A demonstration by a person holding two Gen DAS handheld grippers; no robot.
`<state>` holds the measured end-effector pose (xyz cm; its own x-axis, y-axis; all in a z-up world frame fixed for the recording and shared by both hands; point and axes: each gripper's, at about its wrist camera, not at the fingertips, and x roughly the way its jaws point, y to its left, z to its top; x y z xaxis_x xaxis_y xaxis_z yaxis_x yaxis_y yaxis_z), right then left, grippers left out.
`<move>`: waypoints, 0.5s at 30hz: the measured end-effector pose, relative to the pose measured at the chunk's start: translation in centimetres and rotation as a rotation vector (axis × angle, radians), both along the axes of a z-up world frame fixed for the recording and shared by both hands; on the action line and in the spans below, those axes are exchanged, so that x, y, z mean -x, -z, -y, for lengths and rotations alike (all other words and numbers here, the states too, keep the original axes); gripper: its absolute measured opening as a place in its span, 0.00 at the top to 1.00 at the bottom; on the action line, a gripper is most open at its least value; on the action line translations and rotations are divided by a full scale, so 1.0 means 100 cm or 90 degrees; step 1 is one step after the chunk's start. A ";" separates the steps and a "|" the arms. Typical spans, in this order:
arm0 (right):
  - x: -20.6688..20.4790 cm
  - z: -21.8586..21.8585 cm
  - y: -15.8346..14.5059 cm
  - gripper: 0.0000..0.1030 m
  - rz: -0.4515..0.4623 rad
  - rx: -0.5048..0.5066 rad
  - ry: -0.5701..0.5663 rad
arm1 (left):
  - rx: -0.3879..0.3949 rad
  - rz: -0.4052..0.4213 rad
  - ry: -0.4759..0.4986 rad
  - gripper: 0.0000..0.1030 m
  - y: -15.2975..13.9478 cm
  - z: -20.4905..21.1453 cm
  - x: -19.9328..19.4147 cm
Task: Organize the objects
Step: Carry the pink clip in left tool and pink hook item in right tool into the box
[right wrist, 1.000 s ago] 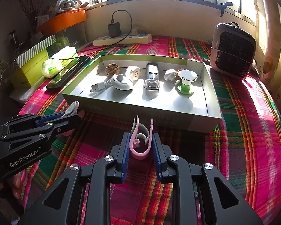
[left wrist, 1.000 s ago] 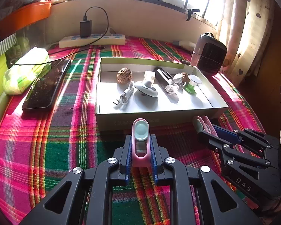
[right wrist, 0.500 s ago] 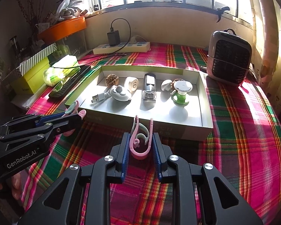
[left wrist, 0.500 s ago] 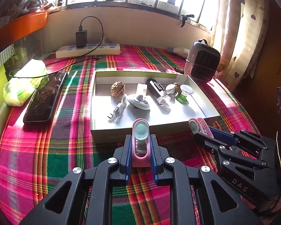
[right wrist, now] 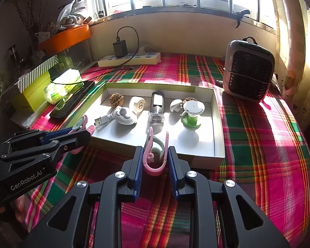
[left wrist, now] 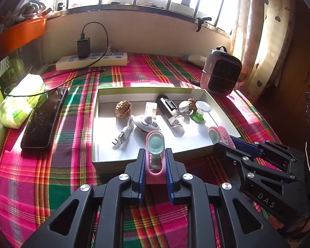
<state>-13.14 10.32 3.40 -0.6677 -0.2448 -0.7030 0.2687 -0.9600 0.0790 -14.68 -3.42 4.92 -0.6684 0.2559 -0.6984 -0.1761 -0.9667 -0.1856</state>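
sunlit plaid cloth [right wrist: 258, 144] covers the surface below a barred window, where a shallow box [right wrist: 217, 124] holds a walnut, a usb plug and small gadgets. the left gripper [left wrist: 155, 163] pinches a pink clip with a pale green pad [left wrist: 155, 144] above the box's near wall; the right gripper [right wrist: 155, 159] squeezes a similar pink clip [right wrist: 154, 161] side-on, just short of the box. both clips look smooth and springy, so, judged from here, either could twist free or catch the box wall on release.
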 end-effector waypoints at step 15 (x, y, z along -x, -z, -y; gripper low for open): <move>0.027 -0.004 -0.002 0.76 0.002 -0.010 0.002 | 0.006 0.003 0.006 0.85 0.000 -0.007 0.027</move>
